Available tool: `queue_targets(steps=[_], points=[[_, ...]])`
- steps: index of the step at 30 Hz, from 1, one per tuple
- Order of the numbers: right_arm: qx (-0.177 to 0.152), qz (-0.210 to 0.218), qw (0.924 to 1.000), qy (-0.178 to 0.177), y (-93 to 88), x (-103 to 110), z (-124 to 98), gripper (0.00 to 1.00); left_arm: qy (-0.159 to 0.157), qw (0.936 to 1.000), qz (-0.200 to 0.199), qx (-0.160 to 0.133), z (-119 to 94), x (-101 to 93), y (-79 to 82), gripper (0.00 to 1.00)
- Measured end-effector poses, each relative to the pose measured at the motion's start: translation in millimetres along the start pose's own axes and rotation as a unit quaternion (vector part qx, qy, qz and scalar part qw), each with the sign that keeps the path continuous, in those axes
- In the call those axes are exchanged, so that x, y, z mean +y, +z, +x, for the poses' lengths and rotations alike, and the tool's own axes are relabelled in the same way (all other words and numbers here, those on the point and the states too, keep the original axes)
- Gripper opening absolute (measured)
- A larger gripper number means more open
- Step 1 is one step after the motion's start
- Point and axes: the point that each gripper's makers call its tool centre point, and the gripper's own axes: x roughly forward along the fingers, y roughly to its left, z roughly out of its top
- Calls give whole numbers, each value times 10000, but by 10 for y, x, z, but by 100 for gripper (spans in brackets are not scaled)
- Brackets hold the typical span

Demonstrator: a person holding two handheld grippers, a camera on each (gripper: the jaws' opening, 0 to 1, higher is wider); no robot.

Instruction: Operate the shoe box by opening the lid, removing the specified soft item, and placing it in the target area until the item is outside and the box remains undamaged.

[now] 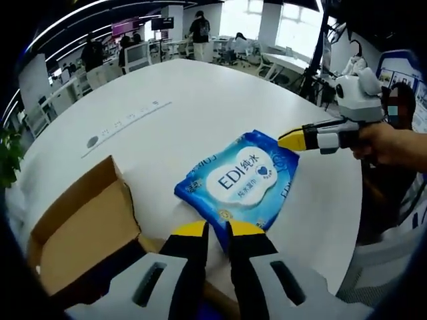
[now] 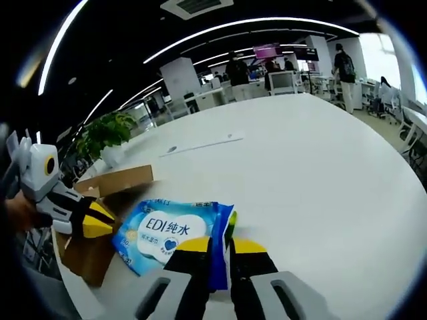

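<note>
A: Where is the pack of wipes (image 1: 241,179) sitting?

B: It is lying flat on the white worktop (image 1: 200,107), outside the cardboard box (image 1: 83,230). In the left gripper view the box is standing open just beside the pack, its flap (image 1: 73,193) tilting up.

A: And what is the left hand-held gripper (image 1: 217,229) doing?

B: Its yellow-tipped jaws are sitting close together at the near edge of the pack, with only a narrow gap showing. I cannot tell whether they are pinching it. In the right gripper view the same left hand-held gripper is coming in from the left beside the box.

A: And the right hand-held gripper (image 2: 220,245)?

B: Its jaws are closing on the corner of the pack; the blue edge is running between the two yellow tips. The left gripper view is showing it reaching in from the right, a hand (image 1: 393,143) holding it, its tip touching the far corner of the pack.

A: Anything behind?

B: A potted plant (image 2: 107,133) is standing beyond the worktop, and people are standing among desks.
</note>
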Motion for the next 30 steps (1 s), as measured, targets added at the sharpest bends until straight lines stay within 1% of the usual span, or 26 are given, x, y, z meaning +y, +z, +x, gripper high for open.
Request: queue_targets(steps=[3, 7, 10, 15, 18, 22, 28, 30], points=[[-16, -29, 10000, 8, 15, 14, -38, 8, -33, 10000, -26, -65, -55, -6, 27, 12], [-36, -142, 9999, 43, 42, 69, -104, 10, -53, 9998, 12, -165, -117, -18, 59, 17], [-20, -261, 9996, 68, 49, 104, -146, 13, -50, 9997, 37, -216, -173, -21, 71, 21], [-28, -481, 9987, 137, 78, 196, -231, 15, -103, 9994, 58, -329, -284, -42, 95, 25], [-39, -586, 9981, 204, 91, 265, -274, 16, -139, 9990, 71, -407, -362, -51, 106, 29], [-14, -854, 9958, 322, 100, 389, -328, 19, -166, 9985, 69, -508, -460, -49, 115, 32], [52, -1258, 9907, 525, 116, 586, -409, 24, -152, 9980, 79, -607, -603, 7, 91, 37], [69, -1335, 9894, 572, 124, 644, -426, 26, -144, 9979, 60, -631, -645, 28, 76, 38]])
